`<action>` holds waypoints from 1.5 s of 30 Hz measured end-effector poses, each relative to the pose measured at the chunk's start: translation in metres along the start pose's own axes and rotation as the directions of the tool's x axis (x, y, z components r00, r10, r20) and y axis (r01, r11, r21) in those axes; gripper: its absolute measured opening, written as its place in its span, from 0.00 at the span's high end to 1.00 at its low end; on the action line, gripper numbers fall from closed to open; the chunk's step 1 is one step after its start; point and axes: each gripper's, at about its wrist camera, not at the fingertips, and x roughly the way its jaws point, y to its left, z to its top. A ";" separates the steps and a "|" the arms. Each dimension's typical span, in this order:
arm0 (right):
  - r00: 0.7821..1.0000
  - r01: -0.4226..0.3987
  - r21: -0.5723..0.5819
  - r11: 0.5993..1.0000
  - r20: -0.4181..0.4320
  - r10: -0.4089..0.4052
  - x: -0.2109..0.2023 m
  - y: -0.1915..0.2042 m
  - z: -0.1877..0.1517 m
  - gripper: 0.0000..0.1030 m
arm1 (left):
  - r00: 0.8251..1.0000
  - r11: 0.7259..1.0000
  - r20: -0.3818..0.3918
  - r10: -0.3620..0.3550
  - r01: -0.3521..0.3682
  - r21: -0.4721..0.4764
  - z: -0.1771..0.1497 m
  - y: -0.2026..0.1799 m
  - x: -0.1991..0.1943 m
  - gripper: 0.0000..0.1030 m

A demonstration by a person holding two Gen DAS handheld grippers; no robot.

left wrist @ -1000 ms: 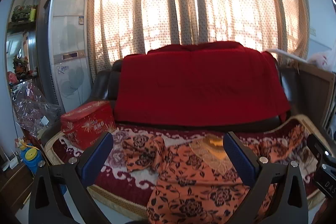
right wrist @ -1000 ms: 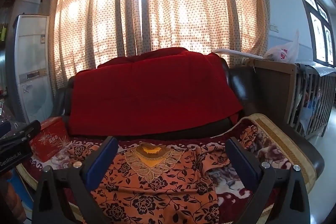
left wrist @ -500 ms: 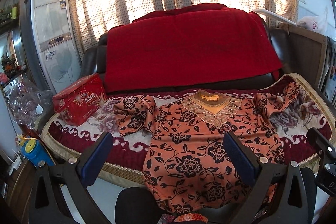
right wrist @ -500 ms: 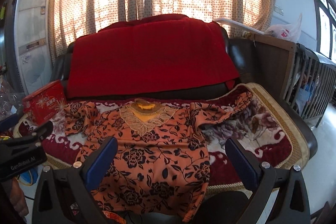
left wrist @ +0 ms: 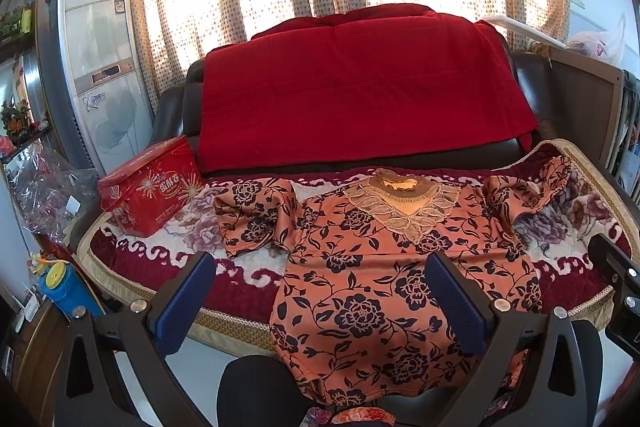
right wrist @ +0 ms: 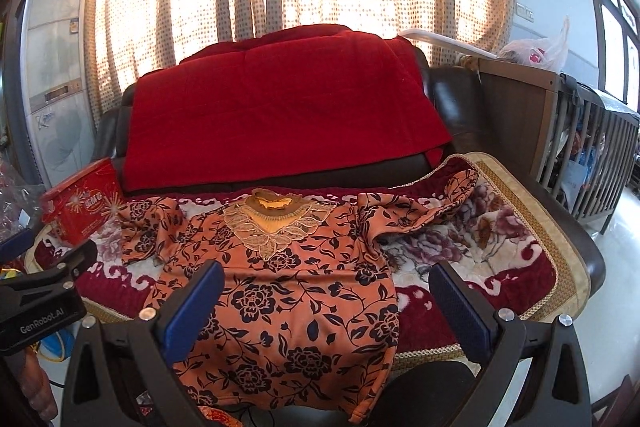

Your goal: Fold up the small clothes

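Observation:
An orange blouse with black flowers and a lace collar (left wrist: 376, 267) (right wrist: 288, 291) lies face up and spread out on the sofa seat, collar toward the backrest, hem hanging over the front edge. Its left sleeve (left wrist: 252, 215) is crumpled and its right sleeve (right wrist: 420, 207) stretches to the right. My left gripper (left wrist: 320, 291) is open and empty, held in front of and above the blouse's lower left part. My right gripper (right wrist: 326, 295) is open and empty, above the blouse's lower right part.
The seat has a floral dark red and white blanket (left wrist: 168, 247) (right wrist: 500, 251). A red blanket (left wrist: 360, 87) drapes the backrest. A red gift box (left wrist: 152, 187) (right wrist: 82, 207) stands at the seat's left end. A standing air conditioner (left wrist: 96, 67) is at left, a wooden crib (right wrist: 580, 135) at right.
Both grippers have pulled back and risen from the sofa, so the whole blouse and the seat's front edge now show. Both stay open and empty.

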 end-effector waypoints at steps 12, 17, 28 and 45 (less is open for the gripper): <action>0.999 -0.032 0.074 0.997 -0.011 0.033 0.014 0.001 0.001 0.00 | 1.000 1.000 -0.017 0.001 -0.001 0.003 0.002 -0.003 0.014 0.00; 0.999 -0.023 0.075 0.997 -0.021 0.024 0.024 -0.004 0.004 0.00 | 1.000 1.000 -0.028 0.004 -0.004 0.010 0.005 -0.007 0.026 0.00; 0.998 -0.044 0.248 0.968 -0.041 0.055 0.106 -0.065 0.018 0.00 | 0.983 0.997 -0.166 -0.083 0.083 -0.008 0.036 -0.031 0.124 0.00; 0.999 0.023 0.875 0.484 -0.043 0.029 0.370 -0.309 -0.014 0.16 | 0.957 0.999 -0.292 -0.001 -0.012 -0.044 0.051 -0.108 0.357 0.00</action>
